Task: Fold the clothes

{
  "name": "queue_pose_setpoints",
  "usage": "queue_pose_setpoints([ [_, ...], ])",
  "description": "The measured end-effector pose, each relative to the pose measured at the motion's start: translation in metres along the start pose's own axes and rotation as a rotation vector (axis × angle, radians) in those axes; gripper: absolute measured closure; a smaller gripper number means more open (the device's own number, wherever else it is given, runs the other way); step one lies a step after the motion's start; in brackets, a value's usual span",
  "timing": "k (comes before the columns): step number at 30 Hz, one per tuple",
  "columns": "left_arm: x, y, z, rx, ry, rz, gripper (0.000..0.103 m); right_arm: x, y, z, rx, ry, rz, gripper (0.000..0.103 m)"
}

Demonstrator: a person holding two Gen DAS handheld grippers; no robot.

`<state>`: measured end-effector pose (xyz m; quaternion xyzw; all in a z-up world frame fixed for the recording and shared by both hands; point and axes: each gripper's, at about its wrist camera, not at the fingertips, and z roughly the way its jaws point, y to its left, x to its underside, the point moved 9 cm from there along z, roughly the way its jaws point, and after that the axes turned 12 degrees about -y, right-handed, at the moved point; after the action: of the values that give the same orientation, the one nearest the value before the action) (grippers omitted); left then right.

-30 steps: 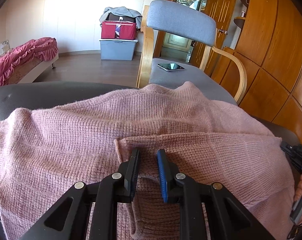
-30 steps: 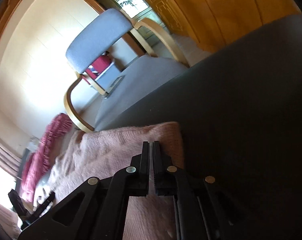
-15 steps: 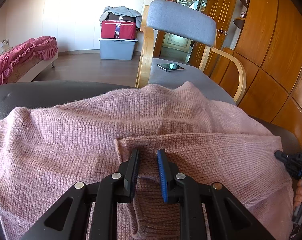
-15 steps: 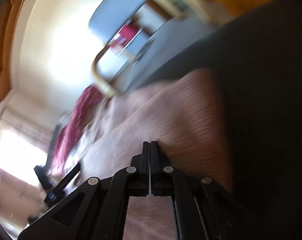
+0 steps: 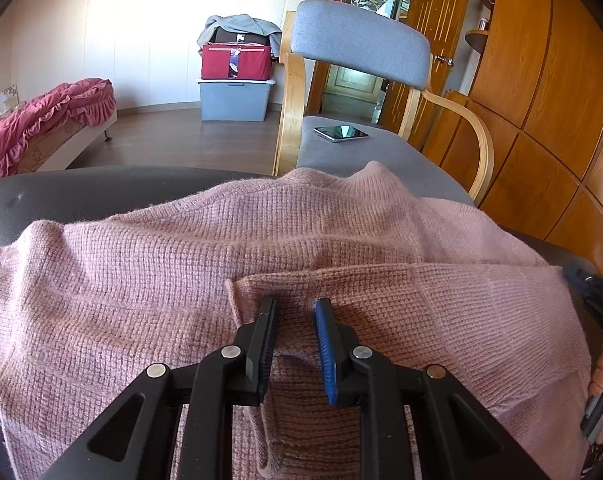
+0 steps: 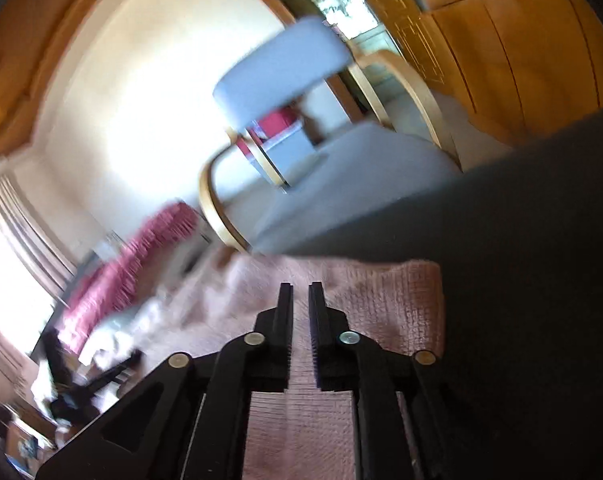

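A pink knit sweater [image 5: 261, 248] lies spread over a dark table [image 5: 81, 192]. A folded-over layer crosses its near right part. My left gripper [image 5: 295, 308] is shut on a bunched ridge of that layer at its left end. In the left wrist view my right gripper [image 5: 593, 296] sits at the sweater's right edge, held by a hand [image 5: 601, 376]. In the blurred right wrist view the right gripper [image 6: 300, 292] hovers over a sweater [image 6: 381, 292] corner with its jaws slightly apart and nothing between them.
A grey chair with wooden arms [image 5: 361, 40] stands just behind the table, a phone [image 5: 340, 133] on its seat. Wooden cabinets [image 5: 541, 100] line the right side. A red bag on a grey bin [image 5: 235, 80] and a bed with a red cover [image 5: 41, 120] are farther back.
The right gripper's jaws, shut before, have parted, and it has swung fast over the sweater's right edge. The left gripper and its pinched fold have stayed put.
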<state>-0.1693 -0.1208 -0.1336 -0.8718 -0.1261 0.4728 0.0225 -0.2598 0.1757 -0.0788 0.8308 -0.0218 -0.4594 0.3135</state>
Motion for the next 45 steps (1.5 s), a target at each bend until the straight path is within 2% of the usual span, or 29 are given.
queue_pose_setpoints([
  [2, 0.0, 0.0, 0.0, 0.004, 0.0, -0.004, 0.083, 0.015, -0.021, 0.01, 0.036, 0.083, 0.079, 0.094],
  [3, 0.0, 0.001, 0.0, 0.008, 0.001, -0.008, 0.083, 0.014, -0.03, 0.008, 0.041, 0.076, 0.127, 0.102],
  [6, -0.001, 0.001, 0.0, 0.017, 0.001, -0.016, 0.083, -0.002, -0.058, -0.007, 0.129, -0.023, 0.213, 0.1],
  [8, -0.001, 0.002, -0.001, 0.02, 0.002, -0.02, 0.083, -0.012, -0.065, -0.017, 0.19, -0.075, 0.198, 0.098],
  [11, -0.001, 0.002, -0.001, 0.022, 0.002, -0.024, 0.083, -0.021, -0.044, -0.029, 0.091, -0.121, 0.177, 0.094],
  [13, -0.001, 0.002, -0.001, 0.021, 0.002, -0.022, 0.083, -0.023, -0.019, -0.025, -0.011, -0.103, 0.14, 0.093],
  [15, -0.001, 0.001, -0.001, 0.02, 0.002, -0.02, 0.083, -0.01, 0.011, -0.017, -0.124, -0.037, 0.086, 0.093],
  [17, -0.001, 0.001, -0.001, 0.02, 0.002, -0.02, 0.083, 0.011, 0.04, 0.004, -0.231, 0.092, 0.067, 0.093],
  [19, -0.001, 0.001, -0.001, 0.021, 0.002, -0.02, 0.083, 0.029, 0.054, 0.01, -0.286, 0.181, 0.051, 0.092],
  [20, -0.001, 0.001, -0.001, 0.022, 0.002, -0.021, 0.083, 0.038, 0.056, 0.016, -0.277, 0.224, 0.021, 0.089],
  [21, -0.001, 0.0, -0.001, 0.022, 0.002, -0.022, 0.083, 0.045, 0.057, 0.022, -0.264, 0.26, -0.004, 0.082],
  [23, -0.001, 0.0, -0.001, 0.023, 0.003, -0.023, 0.083, 0.047, 0.048, 0.031, -0.219, 0.275, -0.007, 0.082],
  [24, -0.001, 0.0, -0.001, 0.024, 0.003, -0.024, 0.083, 0.043, 0.042, 0.031, -0.215, 0.265, 0.025, 0.084],
  [25, -0.002, 0.0, 0.0, 0.026, 0.003, -0.026, 0.083, 0.038, 0.031, 0.03, -0.174, 0.241, 0.044, 0.088],
  [26, -0.002, 0.0, 0.0, 0.027, 0.003, -0.027, 0.083, 0.033, 0.021, 0.029, -0.133, 0.216, 0.062, 0.093],
  [27, -0.002, 0.0, 0.0, 0.028, 0.002, -0.028, 0.083, 0.028, 0.012, 0.027, -0.098, 0.193, 0.081, 0.103],
  [29, -0.001, 0.0, 0.0, 0.03, 0.001, -0.03, 0.083, 0.021, -0.003, 0.025, -0.038, 0.153, 0.112, 0.103],
  [32, -0.001, 0.001, 0.0, 0.039, 0.001, -0.041, 0.083, 0.023, 0.025, 0.036, -0.069, 0.187, 0.092, 0.096],
  [40, -0.002, 0.0, 0.001, 0.062, -0.001, -0.075, 0.083, 0.033, 0.098, 0.068, -0.159, 0.287, 0.05, 0.096],
  [42, -0.002, 0.0, 0.001, 0.066, -0.002, -0.08, 0.083, 0.051, 0.115, 0.092, -0.215, 0.348, 0.101, 0.096],
  [44, -0.002, 0.0, 0.001, 0.07, -0.002, -0.086, 0.083, 0.07, 0.126, 0.113, -0.262, 0.375, 0.123, 0.096],
  [45, -0.002, 0.001, 0.001, 0.072, -0.003, -0.09, 0.083, 0.078, 0.126, 0.116, -0.257, 0.368, 0.12, 0.099],
])
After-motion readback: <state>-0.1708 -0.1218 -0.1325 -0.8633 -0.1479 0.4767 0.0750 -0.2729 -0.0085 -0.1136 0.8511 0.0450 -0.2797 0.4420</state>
